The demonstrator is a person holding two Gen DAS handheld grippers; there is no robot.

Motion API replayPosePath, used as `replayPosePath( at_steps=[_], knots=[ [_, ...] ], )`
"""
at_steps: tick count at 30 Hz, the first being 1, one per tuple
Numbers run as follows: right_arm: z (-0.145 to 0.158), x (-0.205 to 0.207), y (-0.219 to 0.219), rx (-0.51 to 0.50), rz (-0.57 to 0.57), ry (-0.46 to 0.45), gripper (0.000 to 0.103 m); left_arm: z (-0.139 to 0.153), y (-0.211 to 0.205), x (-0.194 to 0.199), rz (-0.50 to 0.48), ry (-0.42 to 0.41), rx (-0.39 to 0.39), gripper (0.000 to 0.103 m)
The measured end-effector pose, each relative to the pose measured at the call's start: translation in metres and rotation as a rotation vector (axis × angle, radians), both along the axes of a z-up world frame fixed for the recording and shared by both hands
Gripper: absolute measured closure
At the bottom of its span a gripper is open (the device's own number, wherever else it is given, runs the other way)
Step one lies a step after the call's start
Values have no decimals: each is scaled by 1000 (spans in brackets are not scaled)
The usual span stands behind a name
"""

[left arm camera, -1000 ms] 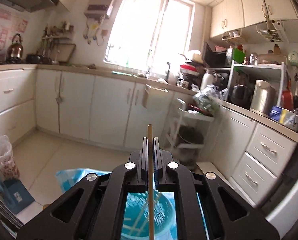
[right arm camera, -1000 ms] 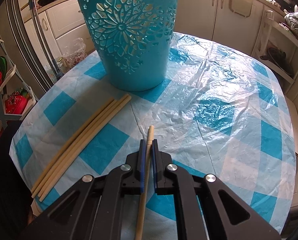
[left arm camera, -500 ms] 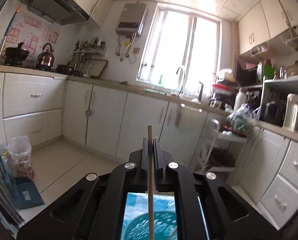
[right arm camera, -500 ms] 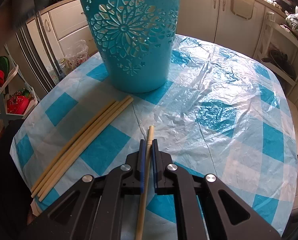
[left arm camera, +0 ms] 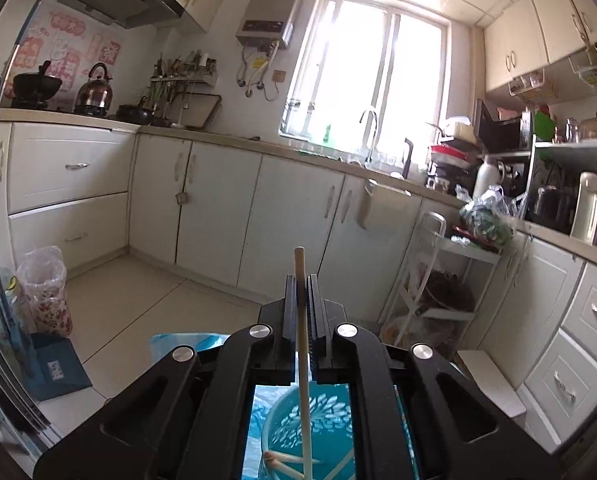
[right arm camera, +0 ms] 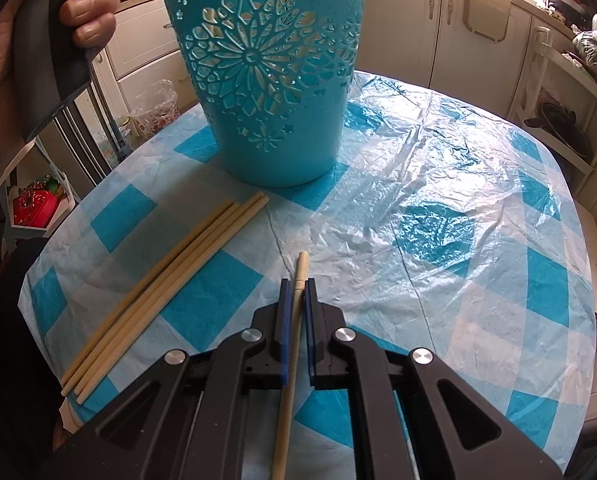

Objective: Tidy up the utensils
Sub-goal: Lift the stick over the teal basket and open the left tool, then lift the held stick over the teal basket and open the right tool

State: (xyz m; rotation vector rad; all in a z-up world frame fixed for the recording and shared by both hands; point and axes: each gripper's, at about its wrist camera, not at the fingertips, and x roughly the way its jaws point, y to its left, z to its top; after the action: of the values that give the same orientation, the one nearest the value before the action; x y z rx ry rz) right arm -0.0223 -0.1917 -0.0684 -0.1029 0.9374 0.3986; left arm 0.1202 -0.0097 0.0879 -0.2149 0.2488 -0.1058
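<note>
My left gripper (left arm camera: 301, 280) is shut on a pale chopstick (left arm camera: 303, 344) that runs up between its jaws. Below it, through the gripper frame, I see the teal cut-out basket (left arm camera: 322, 416) from above with chopsticks (left arm camera: 286, 458) lying inside. In the right wrist view the same teal basket (right arm camera: 270, 80) stands upright on the checked table. My right gripper (right arm camera: 297, 286) is shut on another chopstick (right arm camera: 298, 280), low over the cloth. Several loose chopsticks (right arm camera: 170, 292) lie in a bundle left of it, pointing at the basket's foot.
A hand (right arm camera: 86, 12) holding a dark handle shows at the top left of the right wrist view, beside the basket's rim. The blue-and-white plastic tablecloth (right arm camera: 438, 208) covers a round table. Kitchen cabinets (left arm camera: 218, 208), a wire rack (left arm camera: 438, 280) and floor bags (left arm camera: 44, 288) surround it.
The left gripper has come down with its chopstick and tipped toward level; the basket's inside now shows beneath it. The hand has entered the right wrist view at top left. The right gripper stayed put.
</note>
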Motion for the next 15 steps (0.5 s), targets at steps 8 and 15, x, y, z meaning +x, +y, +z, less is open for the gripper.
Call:
replayPosePath(
  at_steps=[8, 15],
  knots=[
    [0, -1, 2, -11, 3, -9, 96, -21, -20, -16, -64, 85, 123, 83],
    [0, -2, 4, -16, -5, -15, 96, -21, -28, -45, -75, 68, 174, 57]
  ],
)
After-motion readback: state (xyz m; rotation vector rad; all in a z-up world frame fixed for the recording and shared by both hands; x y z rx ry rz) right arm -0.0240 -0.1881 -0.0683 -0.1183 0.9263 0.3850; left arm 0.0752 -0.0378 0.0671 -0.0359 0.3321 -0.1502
